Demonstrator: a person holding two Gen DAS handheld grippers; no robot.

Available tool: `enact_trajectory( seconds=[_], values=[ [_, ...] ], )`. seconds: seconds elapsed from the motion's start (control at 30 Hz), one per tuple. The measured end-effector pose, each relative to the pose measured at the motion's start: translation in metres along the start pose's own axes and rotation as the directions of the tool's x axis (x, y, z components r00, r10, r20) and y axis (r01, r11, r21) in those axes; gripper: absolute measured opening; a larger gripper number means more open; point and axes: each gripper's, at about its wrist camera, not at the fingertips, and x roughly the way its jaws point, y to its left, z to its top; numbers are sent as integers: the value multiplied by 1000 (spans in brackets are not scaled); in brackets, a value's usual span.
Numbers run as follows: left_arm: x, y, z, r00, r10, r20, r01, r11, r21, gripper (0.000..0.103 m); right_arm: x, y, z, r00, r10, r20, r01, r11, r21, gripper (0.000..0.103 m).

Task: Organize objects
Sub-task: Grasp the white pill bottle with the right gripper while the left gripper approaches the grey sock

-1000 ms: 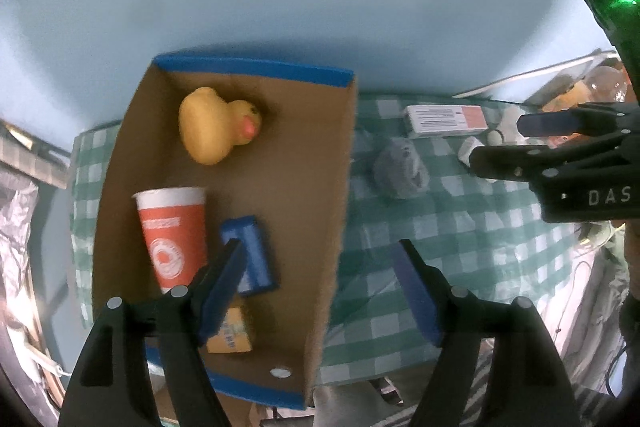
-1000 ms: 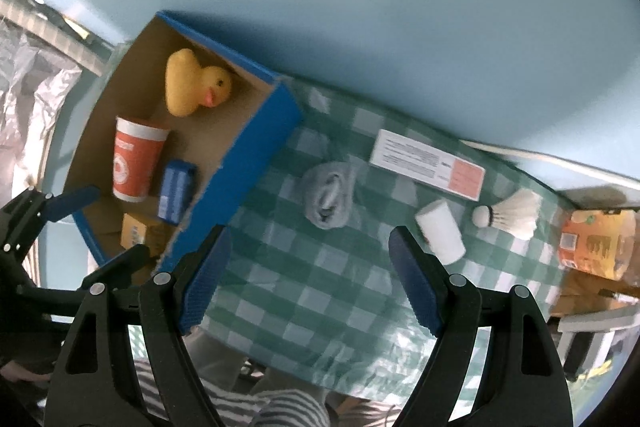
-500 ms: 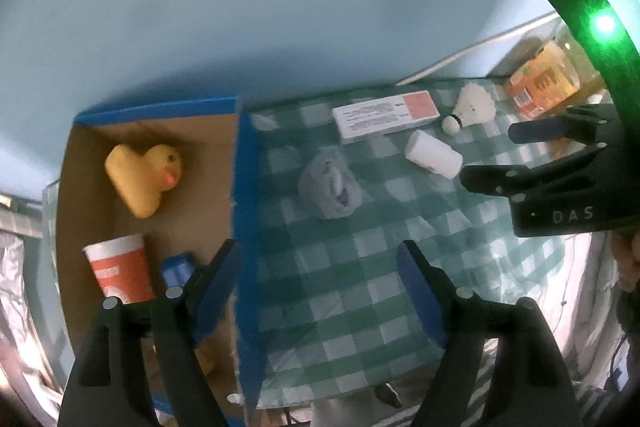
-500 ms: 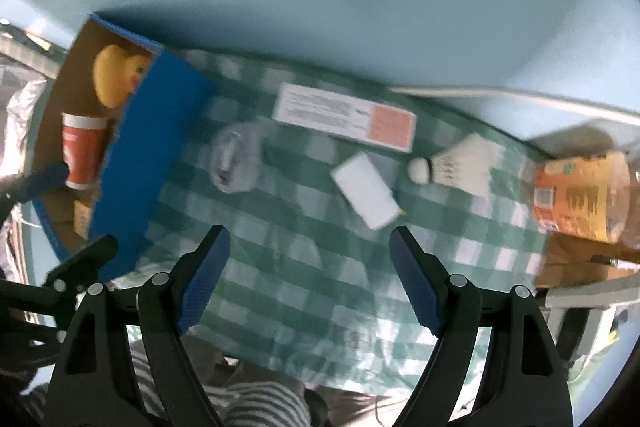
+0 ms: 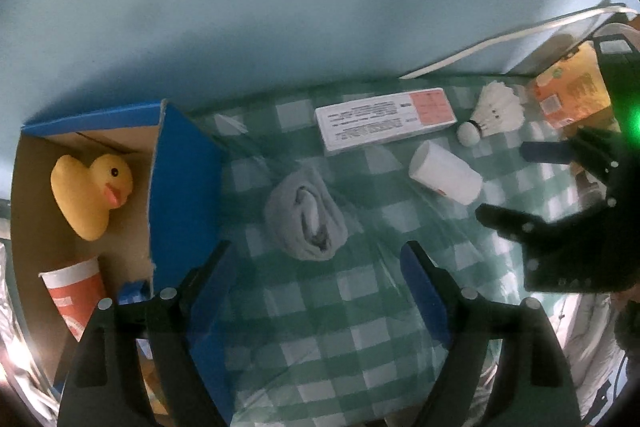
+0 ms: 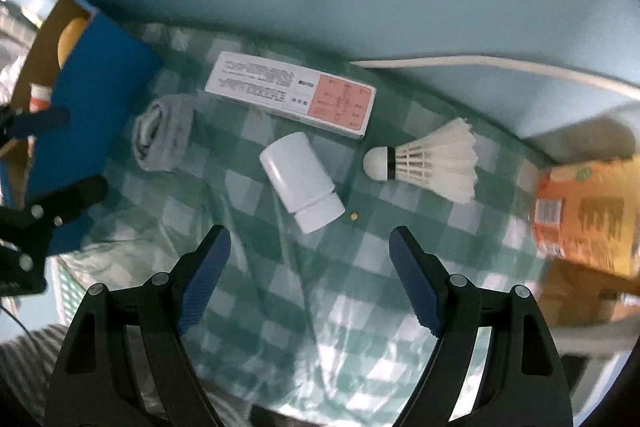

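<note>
Objects are lying loose on the checked cloth of the desk (image 6: 360,267) while others are already sitting in the cardboard box (image 5: 184,163) at its left end: the rubber duck (image 5: 92,195), the orange cup (image 5: 76,295) and a small blue item are inside. Still outside are the rolled grey sock (image 5: 308,215), the white bottle (image 6: 300,179) on its side, the long printed carton (image 6: 292,91) and the shuttlecock (image 6: 432,159). You are bringing both grippers in from the box side and lower toward the cloth than a second ago, so the loose things are now filling the views where the box filled them before. Your left gripper (image 5: 320,279) is hanging over the sock with nothing between its jaws, and they are opening wider as it goes. Your right gripper (image 6: 308,267) is sitting just short of the white bottle, its jaws standing well apart and empty, as they were a second ago. That reads as a shift from the finished box contents to the next pickups, likely the sock for your left and the bottle for your right. An orange-labelled pack (image 6: 584,211) is resting at the right edge.
</note>
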Motion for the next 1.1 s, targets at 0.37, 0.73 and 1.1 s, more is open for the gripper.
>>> enact_trajectory(
  seconds=[0.37, 0.73, 1.1],
  values=[
    [33, 6, 17, 999, 19, -36, -21, 997, -78, 91, 43, 18, 19, 998, -54, 36, 59, 986, -155, 81],
    [51, -9, 20, 996, 29, -79, -33, 998, -49, 91, 73, 12, 17, 1000, -27, -12, 25, 988, -153, 50],
    [79, 4, 20, 991, 30, -131, -35, 999, -39, 91, 65, 0, -8, 999, 38, -23, -39, 998, -49, 42]
  ],
)
